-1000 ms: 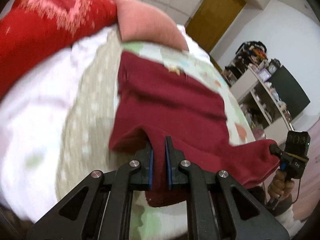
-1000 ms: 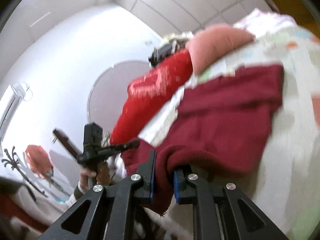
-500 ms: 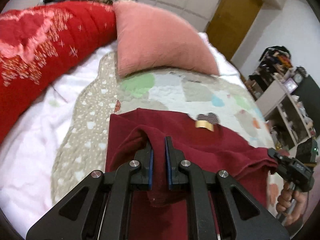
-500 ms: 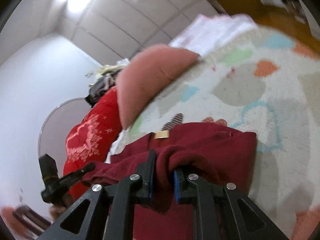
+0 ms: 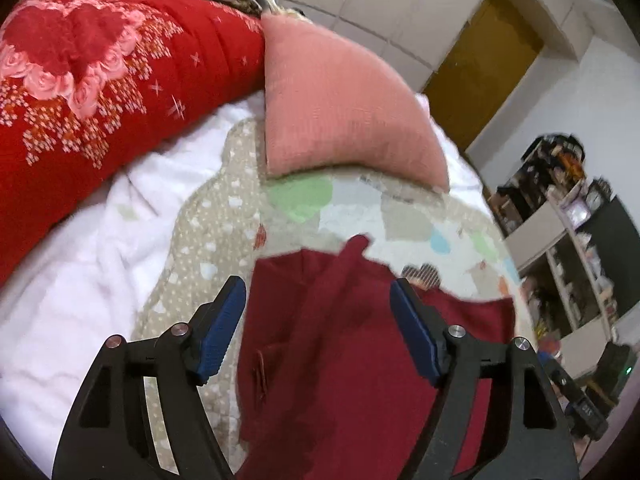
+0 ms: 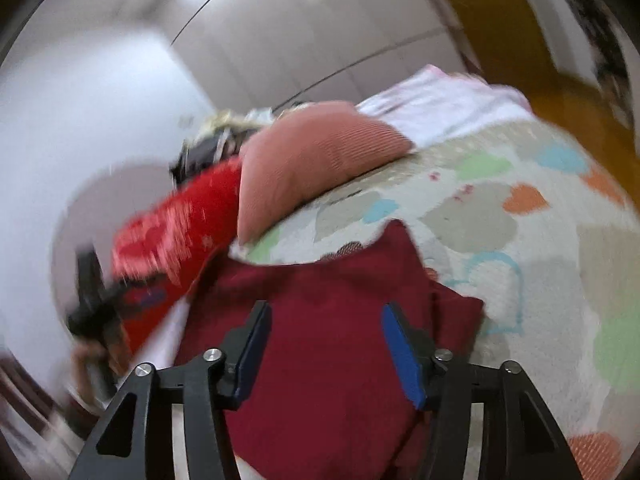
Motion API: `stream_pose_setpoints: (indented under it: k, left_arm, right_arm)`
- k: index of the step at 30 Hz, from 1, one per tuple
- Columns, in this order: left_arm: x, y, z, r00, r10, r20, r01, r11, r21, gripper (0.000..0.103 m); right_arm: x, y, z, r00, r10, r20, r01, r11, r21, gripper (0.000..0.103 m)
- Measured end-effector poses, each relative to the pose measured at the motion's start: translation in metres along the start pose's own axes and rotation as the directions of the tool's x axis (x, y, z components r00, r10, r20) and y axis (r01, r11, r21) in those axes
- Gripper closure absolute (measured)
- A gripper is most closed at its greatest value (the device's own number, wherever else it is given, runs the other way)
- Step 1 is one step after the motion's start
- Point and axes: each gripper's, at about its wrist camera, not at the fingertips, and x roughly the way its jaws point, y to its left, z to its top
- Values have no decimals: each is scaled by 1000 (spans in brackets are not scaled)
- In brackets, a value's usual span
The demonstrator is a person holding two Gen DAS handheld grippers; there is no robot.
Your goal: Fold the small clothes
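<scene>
Maroon garment flat on patchwork quilt; left tool, right tool both wide open, holding nothing

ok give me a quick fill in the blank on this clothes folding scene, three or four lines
1. Both the left gripper and the right gripper have their jaws ____.
2. The garment lying below them is dark ____ in colour.
3. The pink pillow leans against a red ____ printed with roses.
4. The garment lies on a patterned ____ with coloured heart shapes.

Missing words: open; red; quilt; bedspread
</scene>
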Motion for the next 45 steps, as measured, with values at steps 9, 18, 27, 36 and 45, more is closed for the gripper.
stream_pose_setpoints:
  k: [9, 18, 27, 36, 45]
  left_arm:
    - [87, 9, -33, 964, 185, -191, -177, 983, 56, 26]
    - [42, 28, -38, 981, 112, -161, -115, 993, -12, 27]
    - [37, 50, -71, 983, 20, -184, -38, 994, -99, 25]
    - [34, 33, -82, 982, 7, -189, -19, 998, -63, 25]
    - [25, 23, -99, 981, 14, -192, -28, 997, -68, 25]
  right_arm:
    - [113, -41, 4, 959, -228, -165, 240, 970, 51, 51]
    - [33, -46, -7, 984, -160, -75, 168, 980, 111, 28]
    - [31, -52, -59, 970, -149, -194, 179, 973, 148, 24]
    - [43, -26, -42, 978, -178, -108, 186, 980, 75, 82]
    - [62, -21, -19, 924, -342, -170, 338, 940, -54, 82]
